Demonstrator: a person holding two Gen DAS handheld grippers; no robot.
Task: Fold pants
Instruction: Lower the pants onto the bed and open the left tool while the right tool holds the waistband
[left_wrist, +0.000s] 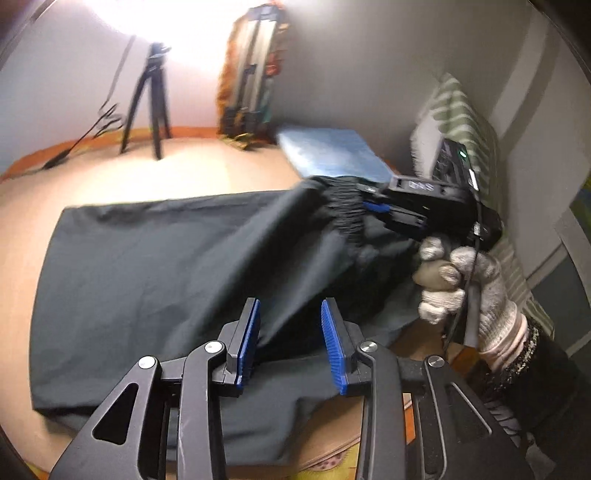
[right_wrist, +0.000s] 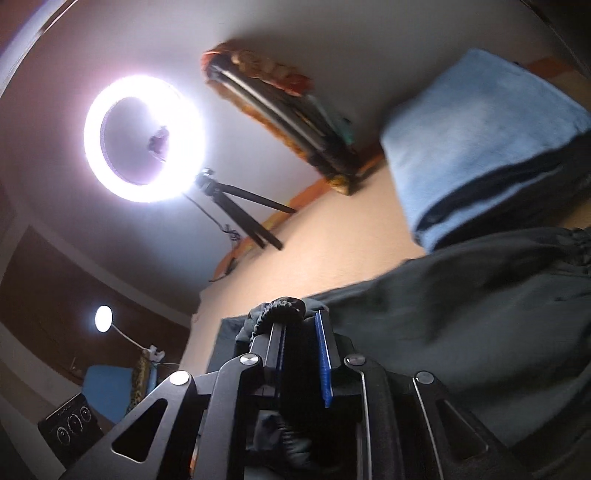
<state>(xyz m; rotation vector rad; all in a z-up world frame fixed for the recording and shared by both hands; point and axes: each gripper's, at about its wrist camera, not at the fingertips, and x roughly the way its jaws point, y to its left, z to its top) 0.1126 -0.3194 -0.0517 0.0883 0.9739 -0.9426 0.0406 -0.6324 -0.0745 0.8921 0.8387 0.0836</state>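
We see dark pants (left_wrist: 155, 273) spread on the tan bed (left_wrist: 177, 177), partly folded over. Our left gripper (left_wrist: 290, 339) hovers over the near edge, jaws partly open with nothing pinched between them. Our right gripper (right_wrist: 301, 347), in a gloved hand (left_wrist: 454, 284), is clamped on the gathered waistband (right_wrist: 275, 310), lifting it near a blue folded cloth (left_wrist: 332, 153)
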